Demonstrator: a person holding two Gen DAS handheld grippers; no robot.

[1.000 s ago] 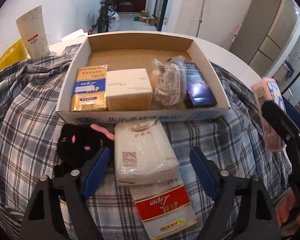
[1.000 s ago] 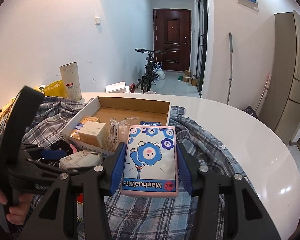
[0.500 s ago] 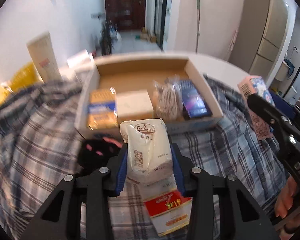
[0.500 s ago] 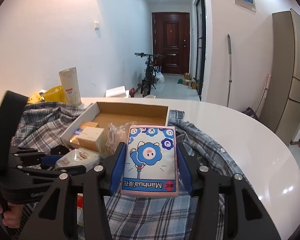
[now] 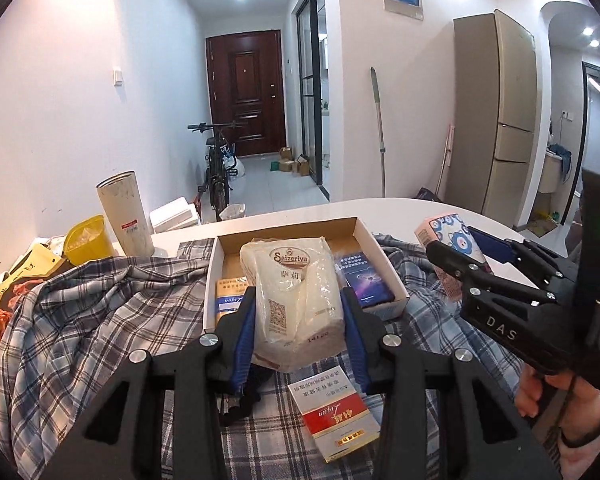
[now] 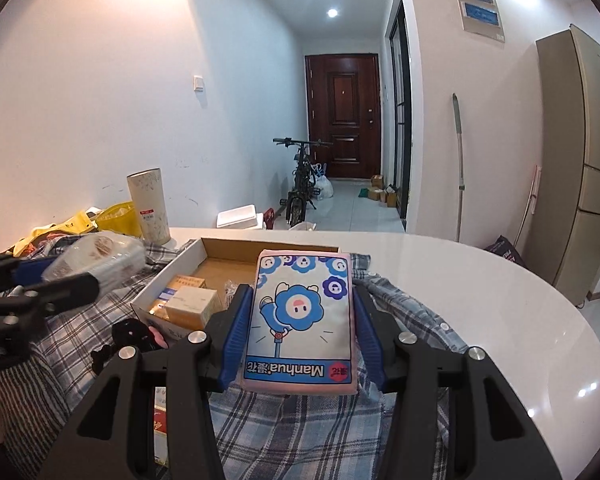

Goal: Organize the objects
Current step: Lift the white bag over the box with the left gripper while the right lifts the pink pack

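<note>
My left gripper is shut on a white Saizeriya tissue pack and holds it up in front of the open cardboard box; the pack also shows in the right wrist view. My right gripper is shut on a pink and blue Manhua tissue pack, held above the plaid cloth to the right of the box. The box holds a gold packet, a cream box and a dark blue box.
A red and white packet lies on the plaid shirt below my left gripper. A black glove with pink spots lies beside the box. A tall paper tube and yellow bags stand far left. The white round table extends right.
My left gripper closed on the white tissue pack and lifted it off the red packet, tilting the view upward. My right gripper kept holding the Manhua pack and rose slightly.
</note>
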